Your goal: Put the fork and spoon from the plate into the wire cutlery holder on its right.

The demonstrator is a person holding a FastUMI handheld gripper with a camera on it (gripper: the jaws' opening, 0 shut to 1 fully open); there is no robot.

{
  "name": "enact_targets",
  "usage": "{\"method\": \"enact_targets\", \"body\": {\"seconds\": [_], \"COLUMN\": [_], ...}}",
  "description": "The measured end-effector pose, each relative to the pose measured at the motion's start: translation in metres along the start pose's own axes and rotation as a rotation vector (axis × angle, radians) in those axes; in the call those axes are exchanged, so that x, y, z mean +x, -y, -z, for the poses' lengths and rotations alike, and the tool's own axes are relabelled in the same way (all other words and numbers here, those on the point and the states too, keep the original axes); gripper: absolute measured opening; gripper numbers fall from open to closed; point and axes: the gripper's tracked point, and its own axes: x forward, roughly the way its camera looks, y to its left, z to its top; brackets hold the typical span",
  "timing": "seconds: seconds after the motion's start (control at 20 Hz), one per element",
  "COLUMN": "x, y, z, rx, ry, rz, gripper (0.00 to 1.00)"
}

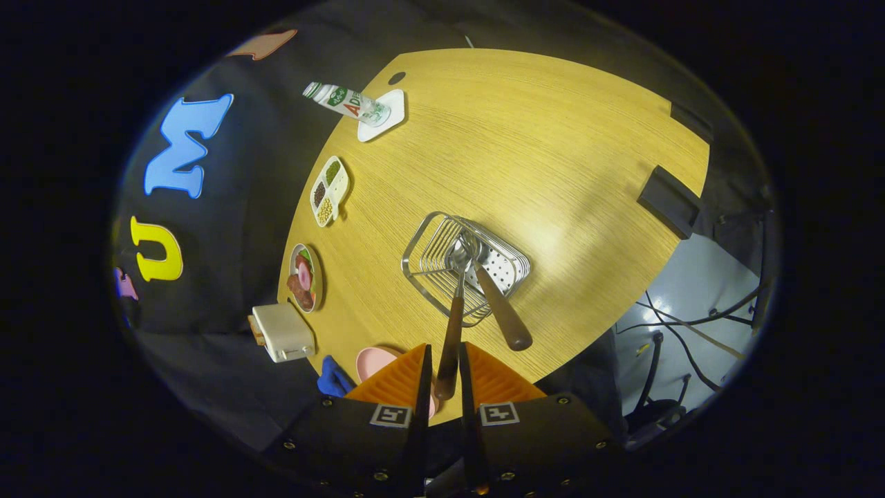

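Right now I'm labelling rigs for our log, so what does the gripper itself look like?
The gripper has a dark, boxy body studded with small screws. Each side carries a square black-and-white marker tag. Two ribbed, wedge-shaped fingers taper forward from the body, with thin flat plates along their inner faces. No cables or sleeve are visible on it.

The gripper (442,377) is pointing steeply downward, its two fingers (420,387) standing nearly parallel with only a narrow gap left between them and pressing from both sides on a slim brown handle (449,346) running forward beyond their tips.
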Motion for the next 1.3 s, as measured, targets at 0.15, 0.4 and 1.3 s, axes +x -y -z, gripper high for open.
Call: {"method": "enact_targets", "body": {"seconds": [0.15,0.4,1.3], "x": [-0.010,-0.049,-0.286], "y": [-0.005,-0.036,-0.154], "z": [-0.009,-0.047,-0.109], "rx": [-0.034,-0.159,-0.616], "ry": [0.058,0.295,1.278], "rz": [0.002,-0.026,-0.001], "gripper": [0.22,0.22,0.21]}}
